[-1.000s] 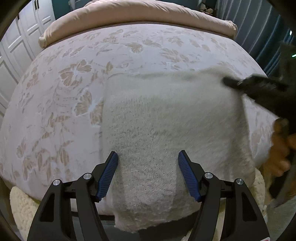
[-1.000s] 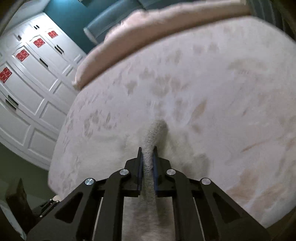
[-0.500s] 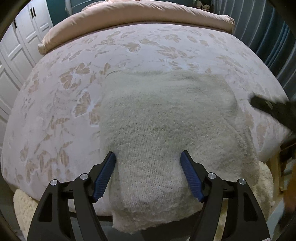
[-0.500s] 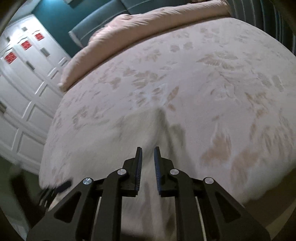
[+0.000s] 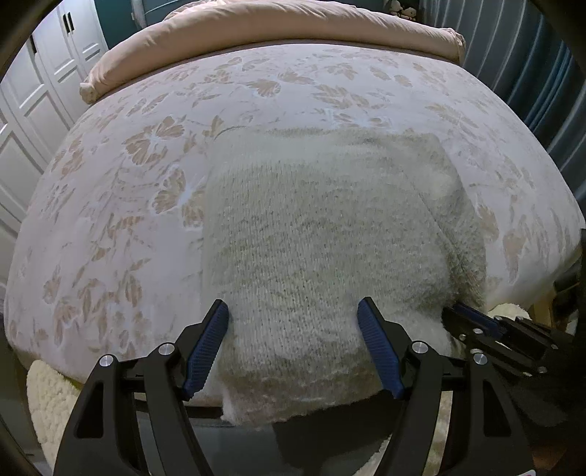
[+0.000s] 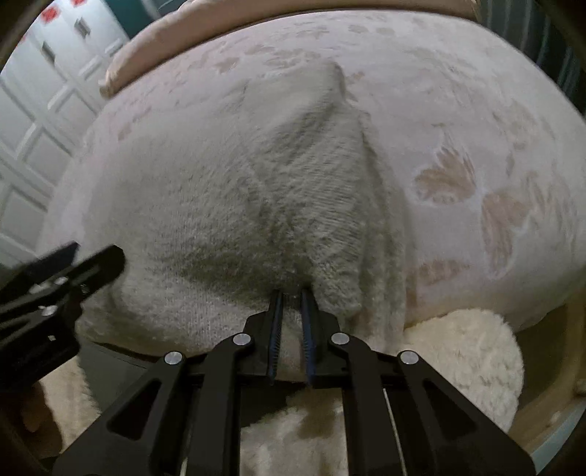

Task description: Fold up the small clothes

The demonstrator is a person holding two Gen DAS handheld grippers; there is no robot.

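Note:
A cream knitted sweater (image 5: 311,219) lies folded on the floral bed (image 5: 110,183), its near hem hanging over the bed's edge. My left gripper (image 5: 293,318) stands open above that hem, a blue pad on either side of the knit and neither pressing it. My right gripper (image 5: 448,315) sits at the sweater's near right corner. In the right wrist view the right gripper (image 6: 292,293) has its jaws closing on a narrow gap, with the edge of the sweater (image 6: 238,201) pinched between the pads. The left gripper (image 6: 97,252) shows at the left there.
A rolled pink duvet (image 5: 274,25) lies across the far end of the bed. White wardrobe doors (image 5: 36,110) stand to the left and dark curtains (image 5: 542,91) to the right. A fluffy cream rug (image 6: 457,348) lies on the floor below the bed's near edge.
My right gripper let go of the lifted fabric, which now lies flat on the sweater, then came down to the near right corner and closed there. The left gripper stayed put.

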